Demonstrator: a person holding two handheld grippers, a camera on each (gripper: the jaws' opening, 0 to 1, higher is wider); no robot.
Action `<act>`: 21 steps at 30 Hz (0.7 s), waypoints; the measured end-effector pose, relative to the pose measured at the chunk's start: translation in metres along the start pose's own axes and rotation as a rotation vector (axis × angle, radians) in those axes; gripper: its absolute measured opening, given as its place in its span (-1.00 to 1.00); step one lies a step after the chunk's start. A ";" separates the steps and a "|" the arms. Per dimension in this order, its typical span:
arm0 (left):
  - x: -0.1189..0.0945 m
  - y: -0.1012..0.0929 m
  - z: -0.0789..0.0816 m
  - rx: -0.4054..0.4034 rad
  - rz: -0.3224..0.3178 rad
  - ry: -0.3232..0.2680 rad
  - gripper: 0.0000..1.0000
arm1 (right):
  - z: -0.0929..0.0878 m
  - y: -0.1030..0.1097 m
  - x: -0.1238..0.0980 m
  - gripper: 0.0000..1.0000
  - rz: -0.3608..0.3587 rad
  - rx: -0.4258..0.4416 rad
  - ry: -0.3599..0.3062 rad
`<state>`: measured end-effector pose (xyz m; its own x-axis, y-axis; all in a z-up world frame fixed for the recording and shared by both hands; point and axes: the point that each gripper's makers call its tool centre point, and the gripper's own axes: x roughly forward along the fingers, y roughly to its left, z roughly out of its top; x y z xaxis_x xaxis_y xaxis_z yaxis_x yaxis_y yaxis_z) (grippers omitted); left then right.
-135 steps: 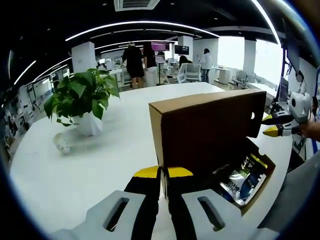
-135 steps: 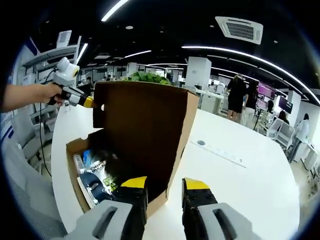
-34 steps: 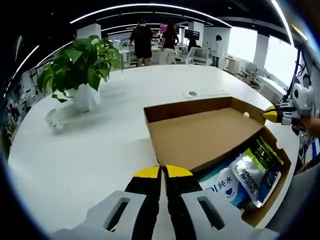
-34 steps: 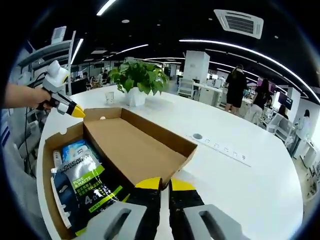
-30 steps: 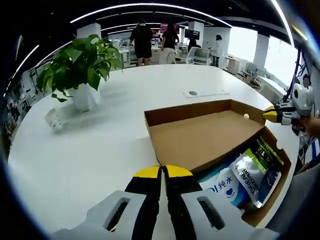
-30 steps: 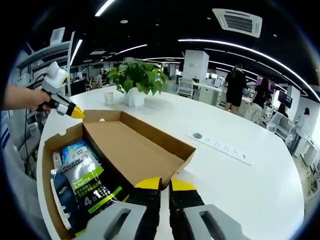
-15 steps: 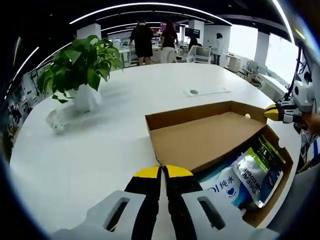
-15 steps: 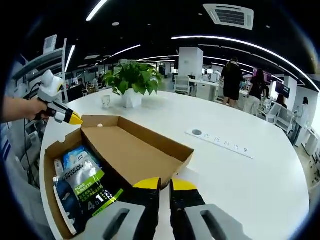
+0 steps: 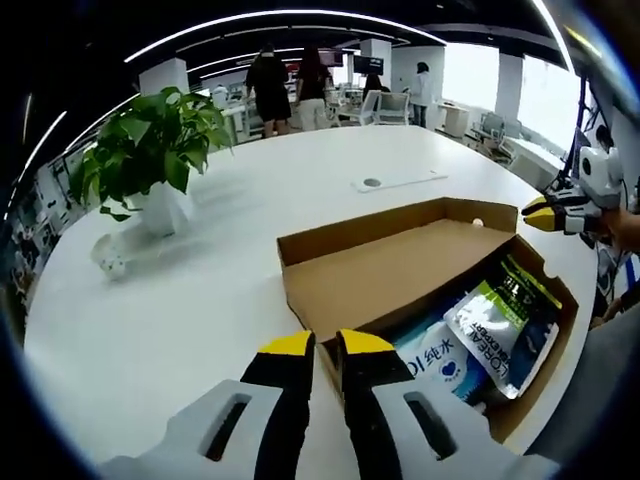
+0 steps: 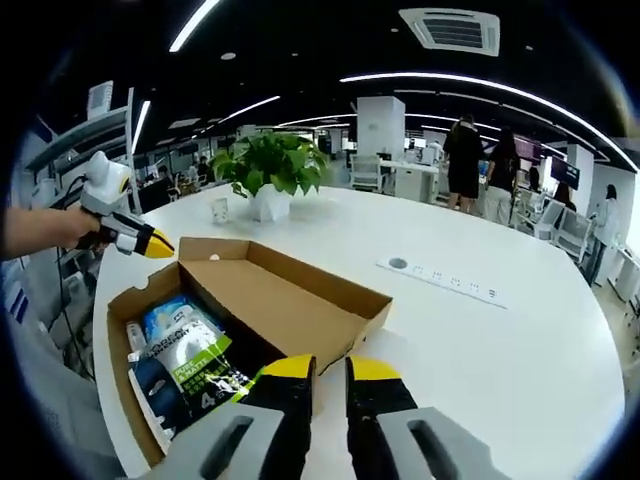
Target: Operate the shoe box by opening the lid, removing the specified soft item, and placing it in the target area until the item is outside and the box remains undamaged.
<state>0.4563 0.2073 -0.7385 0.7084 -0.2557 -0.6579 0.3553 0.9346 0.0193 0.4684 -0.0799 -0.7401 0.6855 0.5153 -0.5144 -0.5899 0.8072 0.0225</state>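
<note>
Soft packet (image 9: 495, 335) lying inside the open shoe box (image 9: 545, 295), beside the folded-back lid (image 9: 400, 270), its long axis along the box. Left gripper (image 9: 318, 345) and right gripper (image 10: 331, 368), each with a narrow gap and holding nothing, flank the lid's corners; packet sits slightly inboard of both.

An open-plan office. A large white table (image 9: 200, 300) fills the lower frame, with a potted plant (image 9: 145, 155) at upper left. Behind it stand desks, office chairs (image 9: 388, 103) and people (image 9: 268, 88); long strip lights (image 10: 480, 85) and a ceiling air vent (image 10: 450, 30) run overhead.
</note>
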 end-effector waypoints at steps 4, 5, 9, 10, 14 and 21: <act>-0.005 -0.010 0.000 0.003 -0.016 -0.011 -0.77 | -0.001 0.006 -0.007 -0.69 0.017 0.016 -0.002; -0.006 -0.013 0.000 0.005 -0.022 -0.012 -0.75 | -0.001 0.007 -0.009 -0.68 0.020 0.017 -0.004; -0.010 -0.023 -0.003 0.016 -0.040 -0.008 -0.68 | 0.000 0.014 -0.015 -0.60 0.034 0.019 -0.011; -0.010 -0.025 -0.004 0.014 -0.048 -0.006 -0.65 | 0.000 0.017 -0.017 -0.59 0.042 0.018 -0.012; -0.013 -0.035 -0.010 0.008 -0.080 0.019 -0.56 | 0.000 0.027 -0.025 -0.49 0.069 0.017 -0.020; -0.016 -0.059 -0.022 -0.012 -0.145 0.038 -0.46 | -0.007 0.043 -0.035 -0.30 0.115 0.020 -0.004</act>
<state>0.4107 0.1619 -0.7454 0.6266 -0.3790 -0.6810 0.4448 0.8914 -0.0867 0.4161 -0.0655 -0.7269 0.6158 0.6060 -0.5036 -0.6559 0.7484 0.0985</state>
